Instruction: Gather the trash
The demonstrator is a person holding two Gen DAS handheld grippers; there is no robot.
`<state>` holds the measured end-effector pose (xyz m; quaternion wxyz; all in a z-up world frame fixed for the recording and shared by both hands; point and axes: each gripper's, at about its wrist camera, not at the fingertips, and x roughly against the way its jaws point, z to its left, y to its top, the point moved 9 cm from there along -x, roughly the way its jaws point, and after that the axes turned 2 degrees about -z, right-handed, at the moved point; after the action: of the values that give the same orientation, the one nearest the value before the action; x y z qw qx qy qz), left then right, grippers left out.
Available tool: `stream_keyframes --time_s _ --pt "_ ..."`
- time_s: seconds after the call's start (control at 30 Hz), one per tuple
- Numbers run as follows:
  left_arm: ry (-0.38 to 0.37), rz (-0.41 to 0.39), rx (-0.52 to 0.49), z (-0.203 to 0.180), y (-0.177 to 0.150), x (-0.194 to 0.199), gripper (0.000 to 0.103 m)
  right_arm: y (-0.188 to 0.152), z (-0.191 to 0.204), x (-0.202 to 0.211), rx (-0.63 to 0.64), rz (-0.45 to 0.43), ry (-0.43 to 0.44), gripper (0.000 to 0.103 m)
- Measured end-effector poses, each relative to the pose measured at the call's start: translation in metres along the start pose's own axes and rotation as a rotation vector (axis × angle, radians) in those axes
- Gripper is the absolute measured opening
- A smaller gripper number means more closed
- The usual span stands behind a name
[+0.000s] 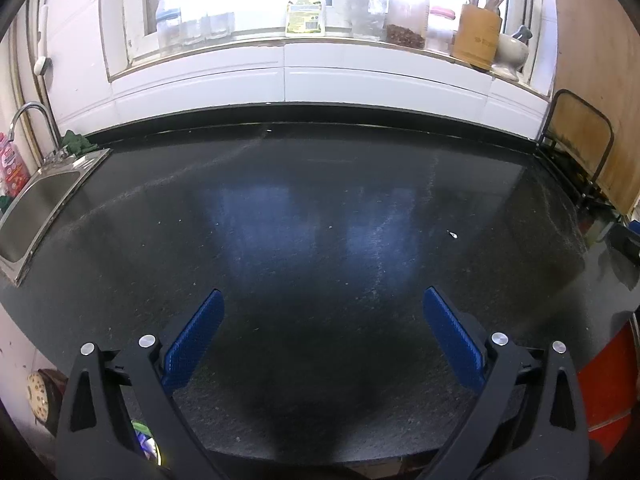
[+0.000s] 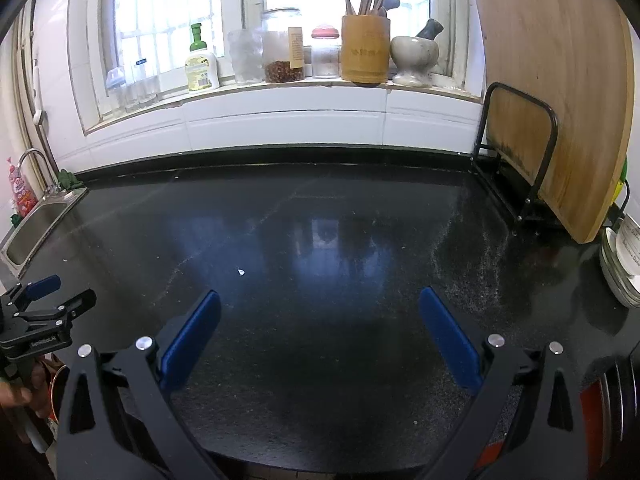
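- The left gripper holds its jaws wide apart with nothing between the blue pads; it hovers over the near part of the black countertop.
- The right gripper has its jaws spread wide too and carries nothing. In its view the left gripper shows at the left edge, with a hand under it.
- The only trash that can be seen is a small white scrap, also seen from the right wrist. It lies flat on the countertop, ahead of both grippers, between them, and touches nothing else.
- The scrap looks like a bit of paper or plastic; which one, the views do not tell. It is probably very light, thin and soft, so it may slide on the glossy stone or slip away when a pad pushes it.
- A good hold would be to bring the pad tips down on both sides of it and close slowly, pinching one raised edge.
- Farther out stand the steel sink at the left, the windowsill with a soap bottle and a chopstick holder, and a wooden cutting board in its rack at the right.
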<state>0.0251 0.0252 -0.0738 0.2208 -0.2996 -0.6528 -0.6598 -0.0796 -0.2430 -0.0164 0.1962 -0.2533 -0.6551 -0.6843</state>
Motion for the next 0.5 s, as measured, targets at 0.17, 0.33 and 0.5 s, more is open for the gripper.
stream_keyframes --time_s 0.17,0.33,0.5 --pt "-0.002 0.003 -0.003 0.0025 -0.0023 0.0014 0.096 0.0027 0.0024 0.0021 0.004 0.0 0.005 0.096" --pt "-0.004 0.001 -0.004 0.0027 -0.0017 0.0017 0.096 0.0039 0.0032 0.0021 0.007 0.002 0.009 0.096" --pt "0.0 0.0 -0.005 0.0036 -0.0019 0.002 0.096 0.0042 0.0029 0.0022 0.004 -0.001 0.009 0.096"
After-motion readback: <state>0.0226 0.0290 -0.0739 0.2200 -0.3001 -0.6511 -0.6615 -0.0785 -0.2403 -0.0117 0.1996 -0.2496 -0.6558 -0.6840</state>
